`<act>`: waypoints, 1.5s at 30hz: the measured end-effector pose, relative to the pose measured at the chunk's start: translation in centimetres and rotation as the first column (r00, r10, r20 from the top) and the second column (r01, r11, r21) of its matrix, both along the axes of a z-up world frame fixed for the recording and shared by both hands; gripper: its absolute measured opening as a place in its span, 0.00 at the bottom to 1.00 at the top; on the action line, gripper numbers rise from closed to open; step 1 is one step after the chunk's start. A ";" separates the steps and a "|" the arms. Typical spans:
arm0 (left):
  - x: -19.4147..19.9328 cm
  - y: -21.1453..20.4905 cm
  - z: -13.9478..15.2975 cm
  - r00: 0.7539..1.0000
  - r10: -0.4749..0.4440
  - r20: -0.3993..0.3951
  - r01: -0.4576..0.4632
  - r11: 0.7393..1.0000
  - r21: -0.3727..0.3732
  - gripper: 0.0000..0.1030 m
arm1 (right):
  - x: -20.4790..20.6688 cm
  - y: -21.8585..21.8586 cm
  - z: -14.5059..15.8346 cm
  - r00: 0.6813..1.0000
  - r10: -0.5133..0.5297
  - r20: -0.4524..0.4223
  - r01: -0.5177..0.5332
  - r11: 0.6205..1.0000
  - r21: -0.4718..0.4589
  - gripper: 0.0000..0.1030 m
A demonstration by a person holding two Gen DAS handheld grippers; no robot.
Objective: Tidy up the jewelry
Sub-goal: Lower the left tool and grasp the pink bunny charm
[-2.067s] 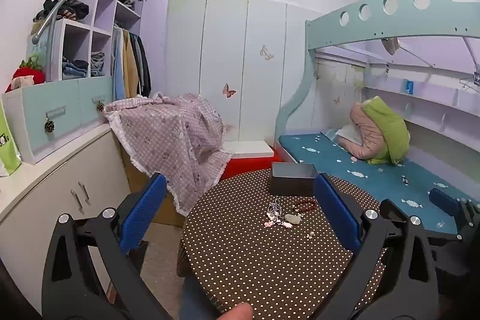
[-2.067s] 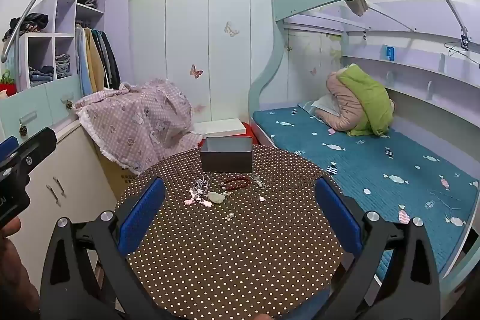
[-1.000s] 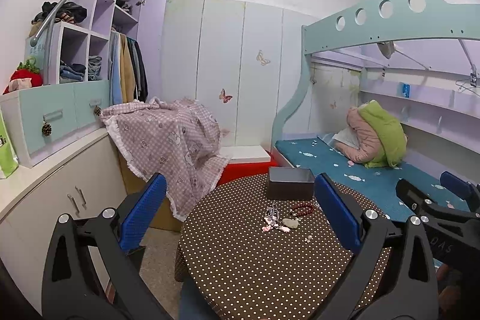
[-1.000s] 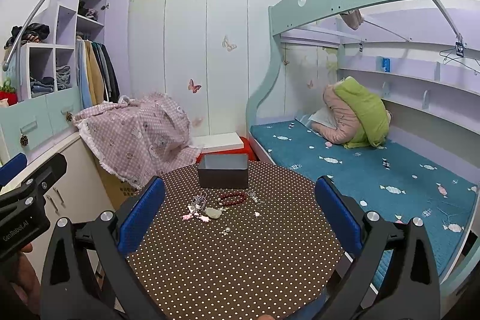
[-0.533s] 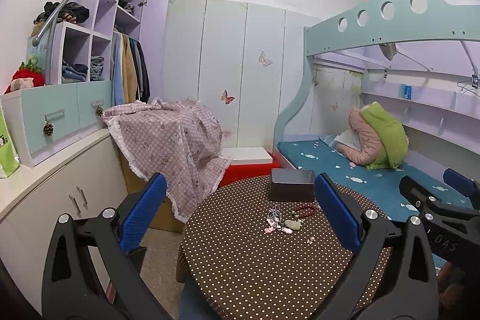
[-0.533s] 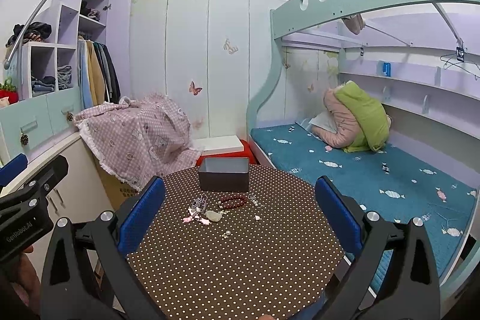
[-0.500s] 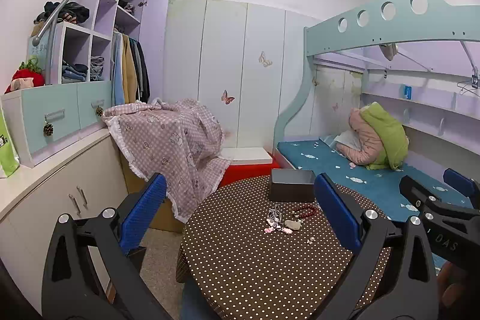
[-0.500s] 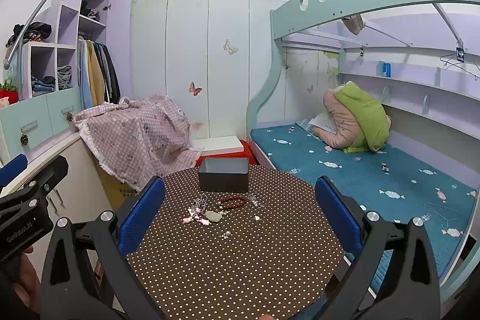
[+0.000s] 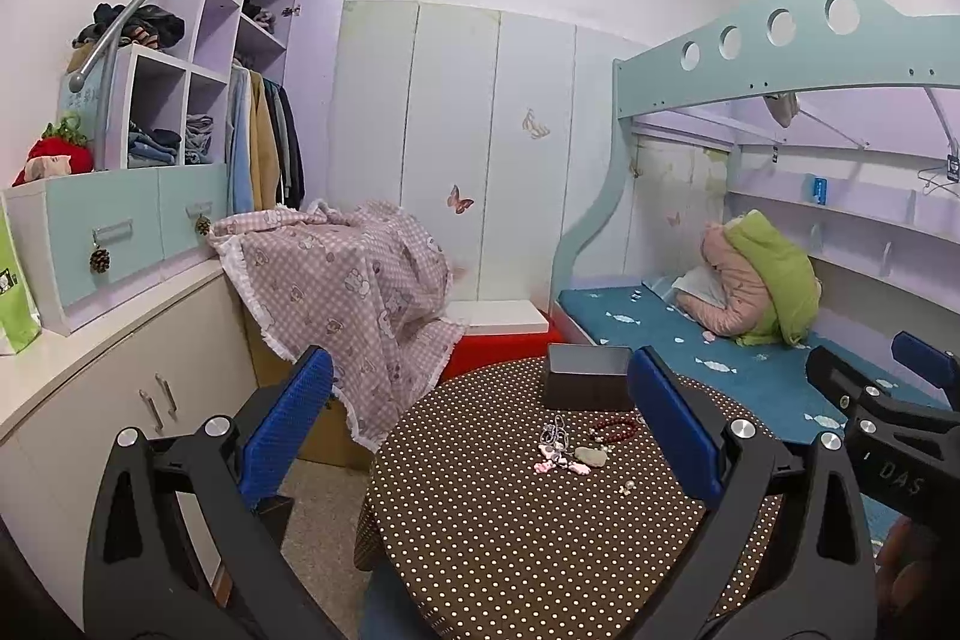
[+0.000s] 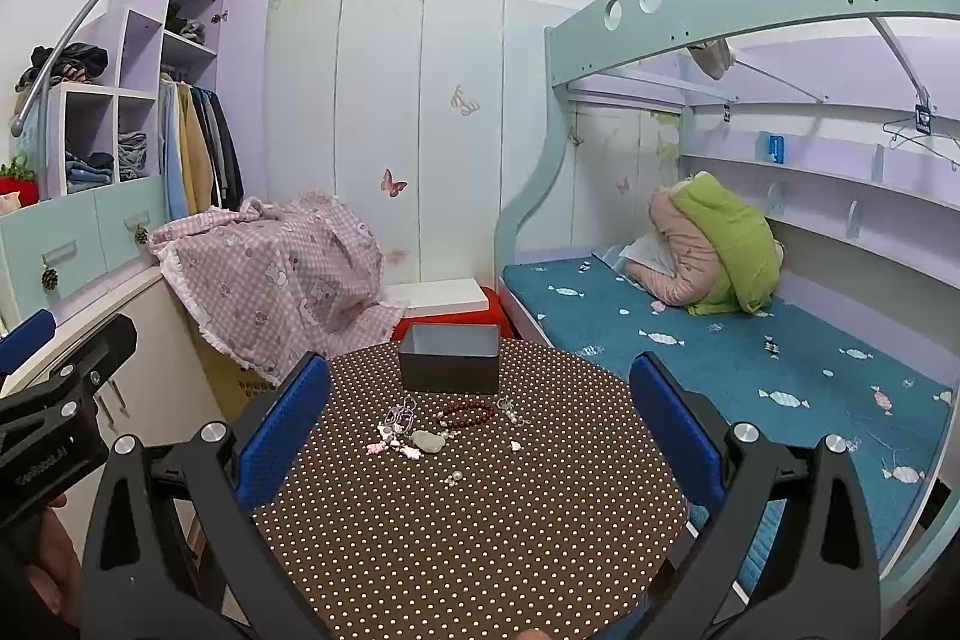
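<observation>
A round table with a brown polka-dot cloth holds a dark open box at its far side. In front of the box lie a red bead bracelet, a silver chain piece, pink charms with a pale stone and small pearls. The box and jewelry also show in the left wrist view. My left gripper and right gripper are both open, empty, held above the near table edge.
A bunk bed with a blue mattress stands right of the table. A cabinet with drawers runs along the left. A pink checked cloth drapes over something behind the table, next to a red and white box.
Both grippers have stayed open and drifted only slightly. The table and jewelry sit a little lower in view than two seconds ago. Nothing on the table has moved.
</observation>
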State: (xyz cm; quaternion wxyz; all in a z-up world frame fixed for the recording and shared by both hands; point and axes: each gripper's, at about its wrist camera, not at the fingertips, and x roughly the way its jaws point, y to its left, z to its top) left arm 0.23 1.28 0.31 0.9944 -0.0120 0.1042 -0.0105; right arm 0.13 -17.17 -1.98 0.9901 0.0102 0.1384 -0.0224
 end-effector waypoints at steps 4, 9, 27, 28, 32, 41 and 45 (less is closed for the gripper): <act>0.6 0.1 -0.1 1.000 0.011 -0.003 -0.011 1.000 0.006 0.95 | 1.0 -0.4 -0.1 1.000 -0.003 -0.004 0.003 1.000 0.002 0.93; 2.2 0.4 0.2 1.000 0.022 0.013 -0.022 1.000 0.007 0.95 | 2.4 -0.8 -0.1 1.000 0.004 -0.002 -0.004 1.000 -0.001 0.93; 20.2 -3.0 -14.4 0.920 -0.012 -0.392 0.058 0.993 0.106 0.95 | 13.7 -4.0 -11.8 0.931 -0.019 -0.364 0.020 1.000 -0.002 0.93; 21.2 -3.4 -15.3 0.911 -0.020 -0.411 0.073 0.991 0.114 0.95 | 14.0 -4.1 -12.5 0.924 -0.019 -0.383 0.021 1.000 0.000 0.93; 24.2 -4.8 -18.2 0.882 -0.034 -0.471 0.121 0.980 0.156 0.95 | 15.1 -4.6 -14.1 0.900 -0.017 -0.436 0.023 1.000 0.009 0.93; 28.9 -7.4 -23.0 0.791 -0.096 -0.604 0.256 0.949 0.184 0.95 | 17.6 -6.6 -16.1 0.854 -0.023 -0.520 0.048 0.998 0.034 0.93; 30.0 -7.9 -24.1 0.757 -0.135 -0.639 0.307 0.937 0.165 0.94 | 18.5 -7.4 -16.6 0.839 -0.029 -0.544 0.064 0.997 0.045 0.93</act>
